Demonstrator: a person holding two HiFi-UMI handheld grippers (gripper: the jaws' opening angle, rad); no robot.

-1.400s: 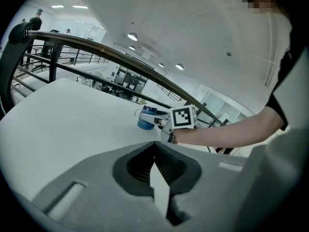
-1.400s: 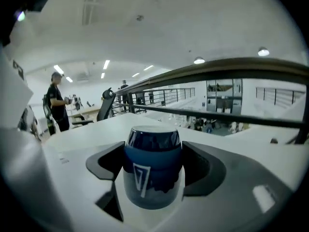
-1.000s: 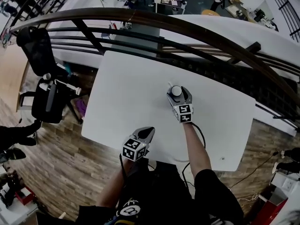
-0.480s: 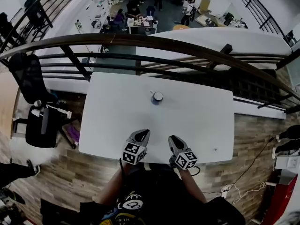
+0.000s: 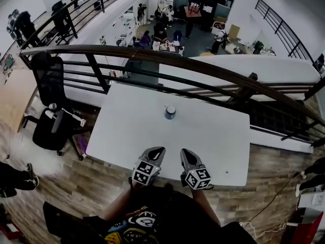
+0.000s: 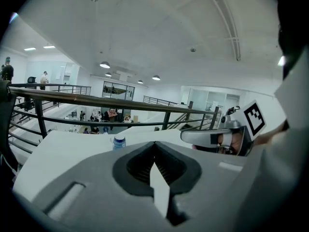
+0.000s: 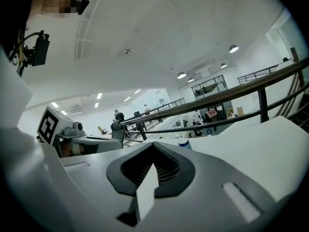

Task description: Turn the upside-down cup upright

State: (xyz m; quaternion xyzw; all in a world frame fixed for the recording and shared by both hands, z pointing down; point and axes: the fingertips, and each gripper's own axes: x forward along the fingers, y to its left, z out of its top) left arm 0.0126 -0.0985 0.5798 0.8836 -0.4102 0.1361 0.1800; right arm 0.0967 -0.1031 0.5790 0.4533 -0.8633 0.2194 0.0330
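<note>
A small blue cup (image 5: 170, 111) with a pale top stands alone on the white table (image 5: 132, 131), towards its far side. It also shows small in the left gripper view as the cup (image 6: 119, 141) and in the right gripper view as the cup (image 7: 184, 143). I cannot tell which end is up. My left gripper (image 5: 158, 150) and right gripper (image 5: 186, 152) hover side by side over the table's near edge, well short of the cup. The left gripper (image 6: 154, 145) is shut and empty. The right gripper (image 7: 153, 147) is closing down to shut with nothing between its jaws.
A dark curved railing (image 5: 213, 75) runs just behind the table, with a drop to a lower floor with desks and people beyond it. A black office chair (image 5: 51, 116) stands left of the table on the wood floor (image 5: 61, 187).
The right gripper, which stood open around the cup at mid-table, has let go and drawn back to the near edge, shutting. The cup stays where it stood. The left gripper has risen a little.
</note>
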